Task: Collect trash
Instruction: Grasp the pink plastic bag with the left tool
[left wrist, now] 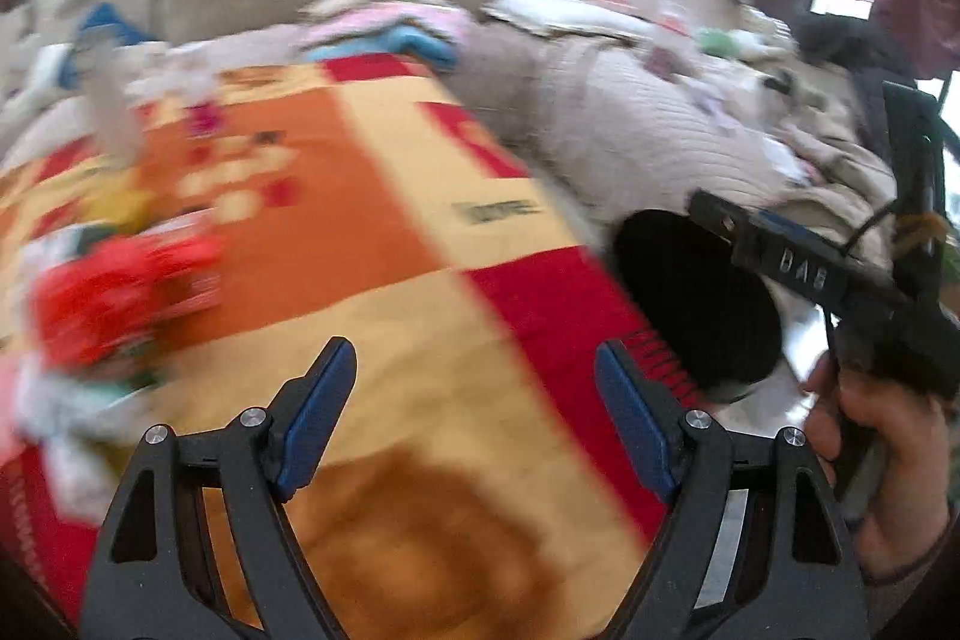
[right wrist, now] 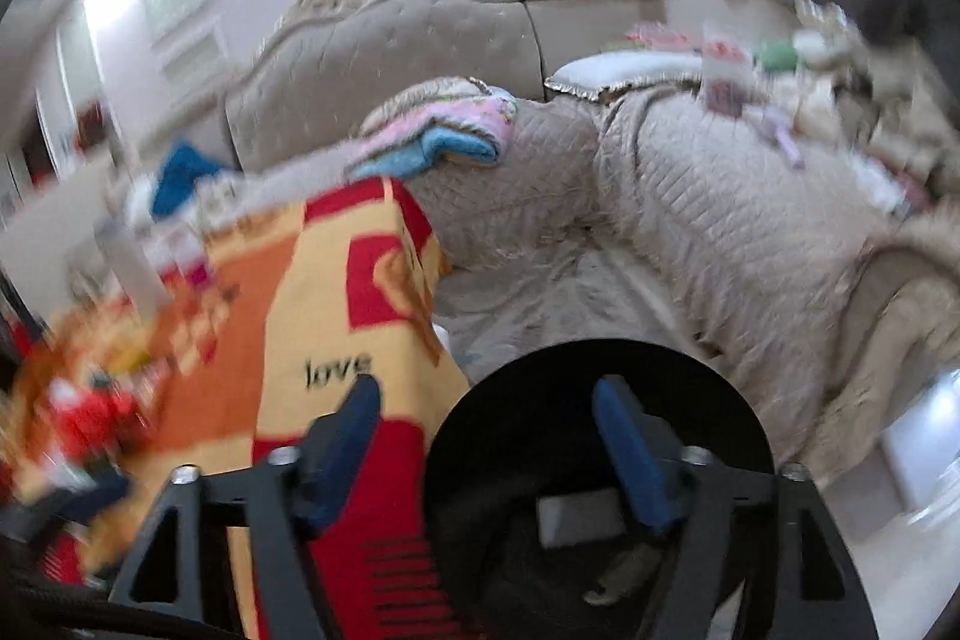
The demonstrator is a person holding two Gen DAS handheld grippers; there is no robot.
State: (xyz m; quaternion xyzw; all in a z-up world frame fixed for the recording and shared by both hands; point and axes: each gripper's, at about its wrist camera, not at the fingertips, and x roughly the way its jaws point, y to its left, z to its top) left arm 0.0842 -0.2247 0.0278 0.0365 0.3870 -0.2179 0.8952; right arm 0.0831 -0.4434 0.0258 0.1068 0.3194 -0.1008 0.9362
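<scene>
Trash bin: one, black, round-mouthed, directly below and ahead of the right gripper. Inside it, one pale rectangular scrap and one curled tan scrap, both partly hidden by the gripper's frame. In the left wrist view the same bin sits to the right of the left gripper, its rim partly covered by the other tool.

Loose trash: a heap of red, white and green wrappers on the table, ahead and to the left of the left gripper; blurred, so no count is possible.

Right gripper: one, blue-padded fingers spread wide, nothing between them, over the bin mouth. The person's right hand grips its handle, cut off at the frame edge.

Left gripper: one, blue pads wide apart, holding nothing, above the tablecloth.

Tablecloth: one, in orange, yellow and red blocks, with the word "love" printed on it; it hangs over the table edge just beside the bin.

Sofa: beige, quilted, with a carved back, beyond both grippers. On it, one folded pink and blue cloth; further small items at the far right are too smeared to name.
</scene>
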